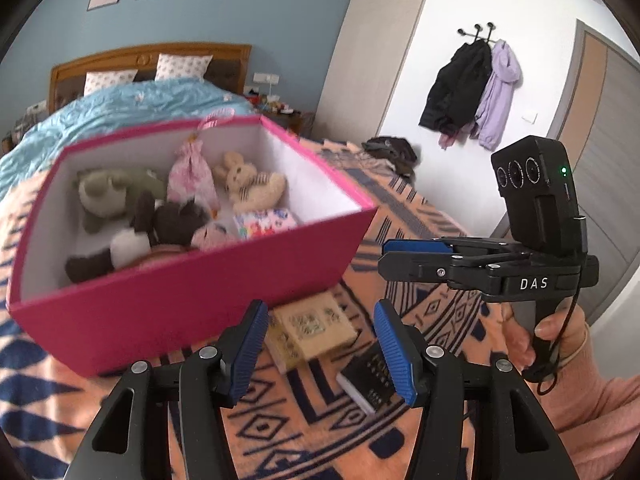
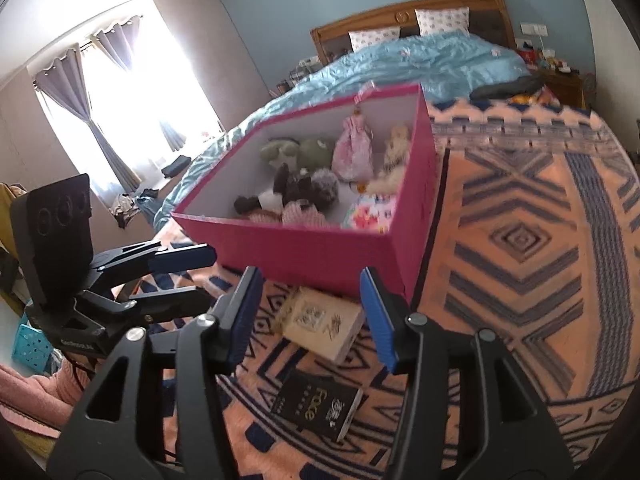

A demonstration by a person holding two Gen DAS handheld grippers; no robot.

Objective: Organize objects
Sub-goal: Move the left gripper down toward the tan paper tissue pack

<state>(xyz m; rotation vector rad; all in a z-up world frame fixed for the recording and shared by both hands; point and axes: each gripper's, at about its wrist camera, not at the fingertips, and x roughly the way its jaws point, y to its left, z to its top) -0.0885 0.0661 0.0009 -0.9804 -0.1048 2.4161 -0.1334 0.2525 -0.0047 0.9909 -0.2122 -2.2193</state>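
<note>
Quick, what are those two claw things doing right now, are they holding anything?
Left gripper: open, holding nothing.
Right gripper: open, holding nothing.

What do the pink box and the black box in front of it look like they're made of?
Pink box: looks like rigid cardboard, matte magenta outside, plain white inside, with thin straight walls and crisp edges.
Black box: probably printed card with a slightly glossy finish; it has sharp corners, pale lettering on top and a white side edge. The blur leaves both a little uncertain.

one pink box (image 1: 192,300), two small boxes (image 2: 322,326) (image 2: 316,410), two pillows (image 1: 109,80) (image 1: 182,66)
</note>
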